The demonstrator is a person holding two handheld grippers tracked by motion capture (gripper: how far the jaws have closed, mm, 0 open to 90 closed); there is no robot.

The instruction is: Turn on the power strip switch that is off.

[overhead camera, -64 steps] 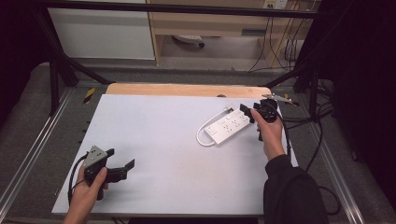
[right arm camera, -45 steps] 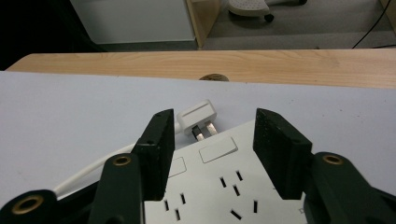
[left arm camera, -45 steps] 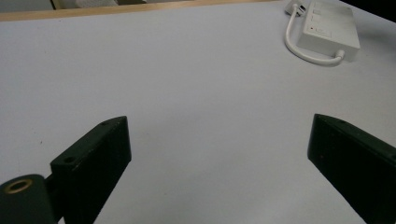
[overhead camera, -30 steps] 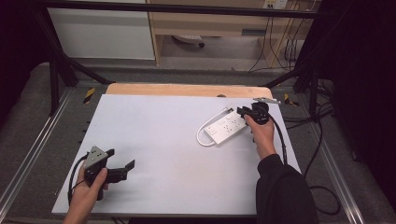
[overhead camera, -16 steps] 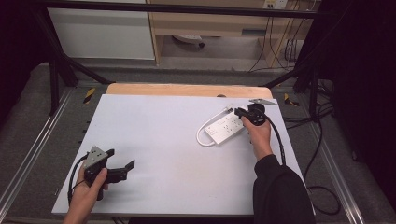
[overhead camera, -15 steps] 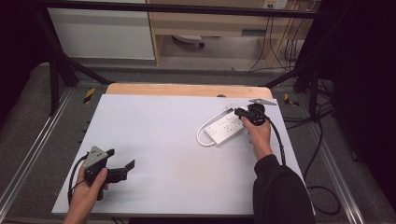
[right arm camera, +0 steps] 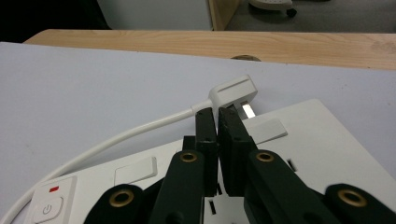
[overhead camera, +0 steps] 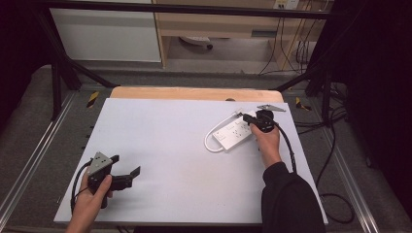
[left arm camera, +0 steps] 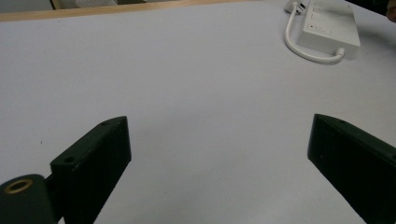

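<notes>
- Right hand-held gripper [right arm camera: 216,114] has just been closing; jaws now pressed together at the white plug [right arm camera: 233,93], over the power strip [overhead camera: 234,133]. Whether it pinches the cord, can't tell.
- Strip sits near the surface [overhead camera: 160,141] right edge, little margin there.
- Left hand-held gripper [left arm camera: 219,154] spread, idle, well apart; open room between.

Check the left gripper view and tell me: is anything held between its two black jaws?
No. The left gripper stands wide open over the bare white table, with the white rectangular plastic power strip lying far beyond it.
</notes>
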